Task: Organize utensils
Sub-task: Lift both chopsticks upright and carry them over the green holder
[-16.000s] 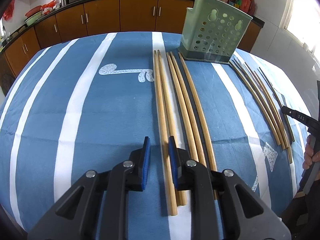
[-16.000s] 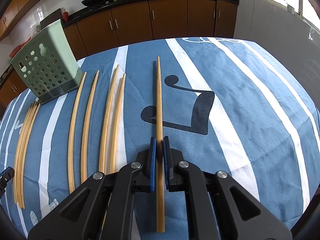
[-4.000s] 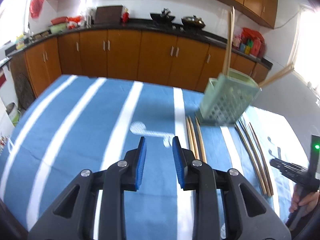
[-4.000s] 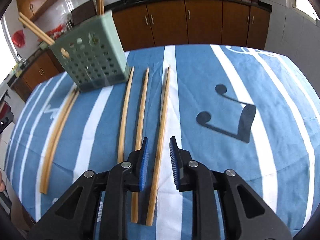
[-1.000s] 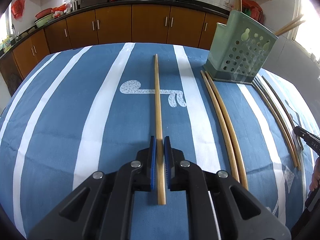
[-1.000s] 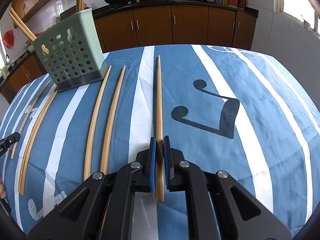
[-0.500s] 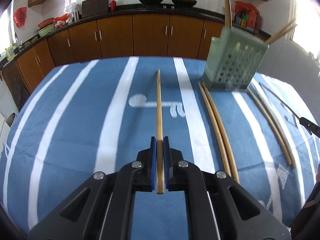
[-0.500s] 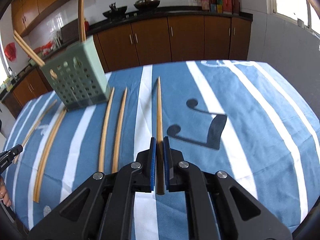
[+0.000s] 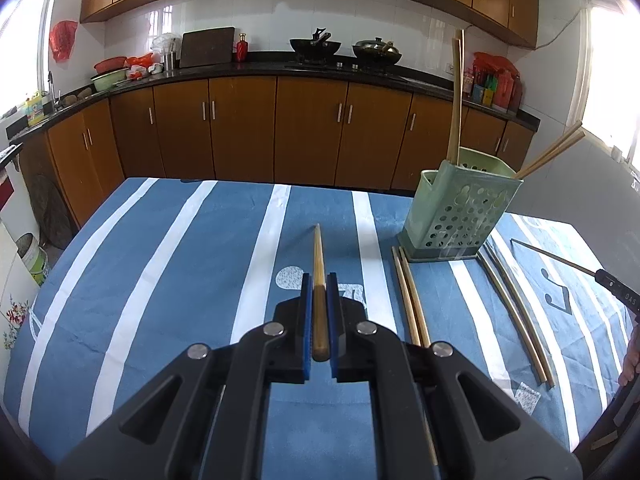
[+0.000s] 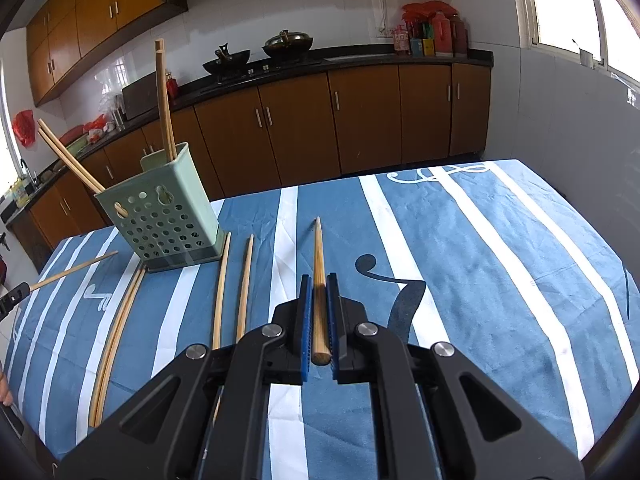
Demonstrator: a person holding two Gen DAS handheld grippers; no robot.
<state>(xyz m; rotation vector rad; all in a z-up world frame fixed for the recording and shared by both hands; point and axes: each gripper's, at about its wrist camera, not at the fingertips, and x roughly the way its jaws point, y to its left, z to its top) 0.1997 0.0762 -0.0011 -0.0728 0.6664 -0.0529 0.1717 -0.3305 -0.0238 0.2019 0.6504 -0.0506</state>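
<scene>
My left gripper (image 9: 319, 282) is shut on a wooden chopstick (image 9: 318, 256), held above the blue striped tablecloth (image 9: 160, 272) and pointing away from me. My right gripper (image 10: 319, 282) is likewise shut on another chopstick (image 10: 318, 248), also off the cloth. The green perforated holder (image 9: 460, 212) stands ahead and to the right in the left wrist view, with chopsticks sticking up out of it. From the right wrist, the holder (image 10: 164, 216) is ahead to the left. Loose chopsticks (image 9: 408, 300) lie on the cloth beside the holder; two more (image 10: 232, 280) show in the right wrist view.
More chopsticks (image 9: 516, 312) lie right of the holder. The other gripper's tip (image 9: 616, 292) holding its chopstick shows at the right edge, and a hand (image 9: 630, 356) below it. Brown kitchen cabinets (image 9: 240, 132) and a counter with pans stand beyond the table's far edge.
Both grippers have risen with their chopsticks, which have lifted off the cloth. The view now tilts up, showing more of the kitchen and less of the table.
</scene>
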